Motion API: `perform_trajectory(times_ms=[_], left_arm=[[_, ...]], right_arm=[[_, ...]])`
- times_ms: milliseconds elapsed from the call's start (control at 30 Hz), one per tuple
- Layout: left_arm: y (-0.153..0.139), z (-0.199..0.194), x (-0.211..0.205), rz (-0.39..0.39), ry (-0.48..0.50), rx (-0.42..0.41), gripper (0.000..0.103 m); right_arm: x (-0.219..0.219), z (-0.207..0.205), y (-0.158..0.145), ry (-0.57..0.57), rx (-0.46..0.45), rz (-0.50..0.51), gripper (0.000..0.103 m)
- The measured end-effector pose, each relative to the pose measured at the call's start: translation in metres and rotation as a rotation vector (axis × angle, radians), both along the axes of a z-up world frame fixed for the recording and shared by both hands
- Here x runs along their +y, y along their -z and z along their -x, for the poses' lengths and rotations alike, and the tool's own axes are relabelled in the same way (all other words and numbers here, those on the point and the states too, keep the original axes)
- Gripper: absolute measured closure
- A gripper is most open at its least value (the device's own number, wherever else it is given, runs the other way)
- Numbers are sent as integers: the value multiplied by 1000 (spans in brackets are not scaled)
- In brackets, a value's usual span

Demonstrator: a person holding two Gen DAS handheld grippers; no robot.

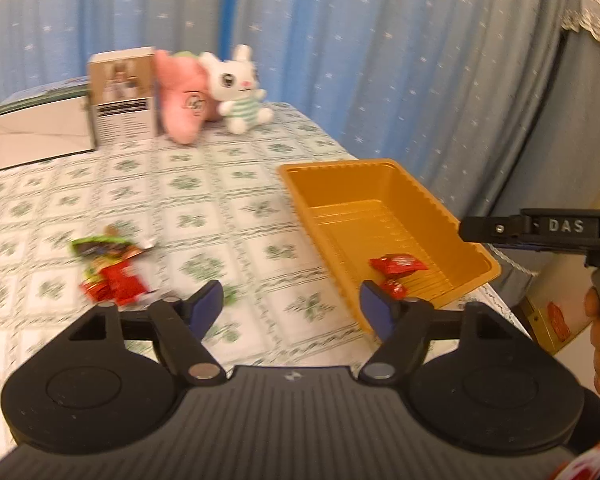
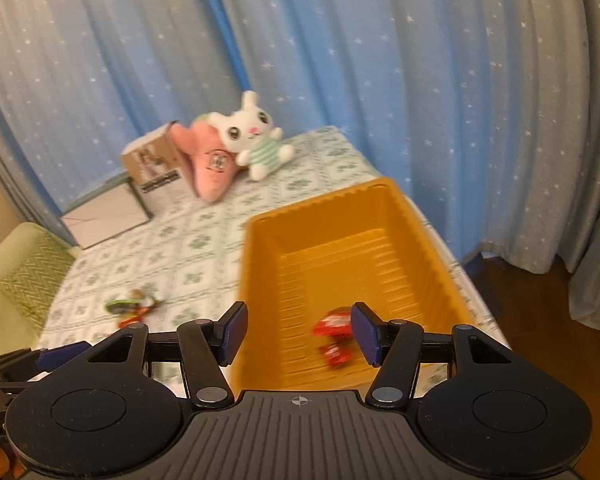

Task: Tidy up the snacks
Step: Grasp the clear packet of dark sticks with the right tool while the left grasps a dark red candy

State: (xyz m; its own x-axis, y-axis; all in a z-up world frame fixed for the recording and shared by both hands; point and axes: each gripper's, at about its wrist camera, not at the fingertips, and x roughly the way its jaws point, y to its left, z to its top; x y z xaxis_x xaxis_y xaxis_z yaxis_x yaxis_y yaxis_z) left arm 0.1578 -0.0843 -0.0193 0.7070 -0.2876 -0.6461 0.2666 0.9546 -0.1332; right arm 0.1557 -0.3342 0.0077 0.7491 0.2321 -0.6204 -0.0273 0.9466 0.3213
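An orange plastic tray (image 1: 472,224) (image 2: 260,264) sits at the right end of the table with two red snack packets (image 1: 398,265) (image 2: 334,326) in its near end. A small heap of loose snacks (image 1: 108,268) (image 2: 134,306), red and green wrappers, lies on the cloth to the tray's left. My left gripper (image 1: 292,310) is open above the cloth between heap and tray, nothing between its blue pads. My right gripper (image 2: 300,332) is open over the tray's near end, empty; it also shows in the left wrist view as a black bar (image 1: 540,230) at the right edge.
A patterned green and white tablecloth (image 1: 204,208) covers the table. At the back stand a white box (image 1: 40,128), a brown carton (image 1: 124,96), a pink plush (image 1: 184,100) and a white bunny plush (image 1: 240,88). Blue starred curtains hang behind. A green seat (image 2: 24,280) lies left.
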Motion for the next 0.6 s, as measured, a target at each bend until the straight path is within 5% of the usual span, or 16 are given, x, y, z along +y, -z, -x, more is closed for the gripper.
perform_trajectory(times_ms=[600], left_arm=[[2, 69, 120, -9, -267, 22, 22]], right_arm=[[118, 50, 22, -176, -19, 20, 46]])
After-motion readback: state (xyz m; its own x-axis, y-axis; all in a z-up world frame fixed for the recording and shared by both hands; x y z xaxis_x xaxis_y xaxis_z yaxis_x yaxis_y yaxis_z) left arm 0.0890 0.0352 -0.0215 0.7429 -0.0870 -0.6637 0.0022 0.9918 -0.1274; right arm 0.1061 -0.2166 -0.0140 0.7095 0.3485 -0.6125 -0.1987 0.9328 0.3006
